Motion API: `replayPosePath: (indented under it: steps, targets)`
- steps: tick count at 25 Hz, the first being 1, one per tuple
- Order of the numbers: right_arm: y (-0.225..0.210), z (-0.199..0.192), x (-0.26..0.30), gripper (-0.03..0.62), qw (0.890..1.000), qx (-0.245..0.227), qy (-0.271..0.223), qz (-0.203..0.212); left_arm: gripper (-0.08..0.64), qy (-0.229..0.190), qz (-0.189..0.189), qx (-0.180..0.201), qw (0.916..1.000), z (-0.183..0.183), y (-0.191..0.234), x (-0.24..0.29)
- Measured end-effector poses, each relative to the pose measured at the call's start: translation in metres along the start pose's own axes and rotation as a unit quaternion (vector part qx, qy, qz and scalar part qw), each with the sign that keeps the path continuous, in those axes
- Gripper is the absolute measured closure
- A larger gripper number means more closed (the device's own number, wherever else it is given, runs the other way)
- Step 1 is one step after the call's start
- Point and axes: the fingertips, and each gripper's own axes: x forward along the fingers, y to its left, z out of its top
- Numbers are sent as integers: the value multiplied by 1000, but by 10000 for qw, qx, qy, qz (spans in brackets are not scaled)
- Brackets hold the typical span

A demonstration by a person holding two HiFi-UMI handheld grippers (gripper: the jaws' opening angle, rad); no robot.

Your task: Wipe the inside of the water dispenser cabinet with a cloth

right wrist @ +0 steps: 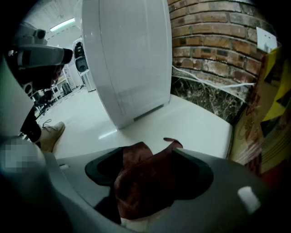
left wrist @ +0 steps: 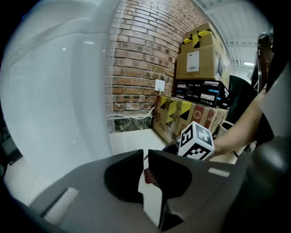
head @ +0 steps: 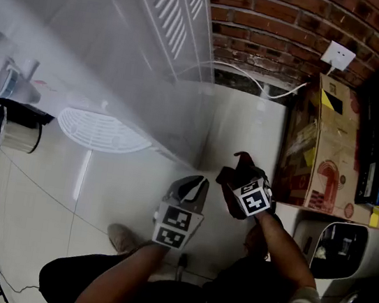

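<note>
The white water dispenser (head: pixel 152 71) stands at the upper left, its plain side and back grille facing me; no cabinet opening shows. My right gripper (head: pixel 241 173) is shut on a bunched dark red-brown cloth (right wrist: pixel 145 182), which fills the space between its wide-set jaws (right wrist: pixel 157 157). The cloth (head: pixel 236 179) hangs above the white floor, to the right of the dispenser (right wrist: pixel 127 54). My left gripper (head: pixel 194 183) is just left of it, jaws nearly together and holding nothing (left wrist: pixel 145 154). The dispenser wall (left wrist: pixel 59 91) fills the left of the left gripper view.
A brick wall with a white socket (head: pixel 338 55) and cable (head: pixel 256 80) is behind. Stacked cardboard boxes (head: pixel 317 145) stand at the right, a white appliance (head: pixel 337 250) nearer. A white round grille (head: pixel 101 130) lies on the floor at left. My shoe (head: pixel 120 238) is below.
</note>
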Motion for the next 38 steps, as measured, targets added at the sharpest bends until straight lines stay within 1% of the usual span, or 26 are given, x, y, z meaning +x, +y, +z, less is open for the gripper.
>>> replayPosePath:
  steps: [4, 7, 8, 9, 10, 11, 12, 14, 15, 17, 19, 22, 24, 28, 31, 33, 35, 38]
  targets:
    - [-1, -40, 26, 229, 9984, -6, 551, 150, 531, 134, -39, -40, 9999, -11, -6, 2]
    - [0, -53, 38, 230, 9972, -84, 682, 288, 531, 131, 5, -70, 9999, -11, -7, -1]
    - [1, -54, 38, 243, 9971, -95, 689, 296, 531, 119, 33, -77, 9999, -10, -6, -3]
    - [0, -55, 38, 264, 9970, -115, 716, 274, 531, 105, 76, -70, 9999, -9, -5, -5]
    - [-2, -56, 36, 309, 9967, -159, 769, 224, 531, 90, 140, -41, 9999, -8, -3, -8]
    - [-3, -57, 34, 432, 9960, -223, 845, 167, 531, 76, 230, 3, 9997, -6, 0, -12]
    - [-3, -57, 31, 495, 9952, -282, 930, 134, 527, 63, 338, 40, 9994, -5, 3, -17]
    - [1, -55, 24, 515, 9942, -322, 1017, 146, 514, 19, 574, 32, 9983, -2, 11, -27]
    - [2, -51, 18, 518, 9947, -305, 974, 149, 504, -19, 683, -10, 9977, 0, 14, -32]
    - [3, -38, 3, 522, 9968, -228, 759, 102, 494, -114, 874, -103, 9961, 3, 19, -42]
    - [3, -12, -21, 522, 9990, -122, 425, 63, 475, -207, 1080, -164, 9938, 8, 25, -53]
    - [1, 48, -75, 522, 9997, -69, -254, -11, 458, -349, 1477, -178, 9883, 20, 35, -68]
    - [2, 88, -120, 522, 9978, -189, -624, -65, 429, -502, 1751, -288, 9829, 32, 44, -77]
    - [21, 155, -208, 520, 9917, -544, -1163, -103, 340, -791, 2216, -653, 9697, 56, 62, -96]
    - [33, 188, -264, 518, 9872, -698, -1416, -239, 241, -931, 2477, -772, 9613, 70, 74, -104]
    - [35, 202, -293, 517, 9867, -543, -1494, -332, 197, -982, 2587, -771, 9579, 76, 79, -103]
    - [36, 217, -320, 515, 9838, -151, -1741, -405, 164, -975, 2677, -813, 9551, 77, 84, -98]
    - [41, 237, -348, 515, 9705, 307, -2332, -532, 149, -919, 2729, -856, 9538, 81, 88, -88]
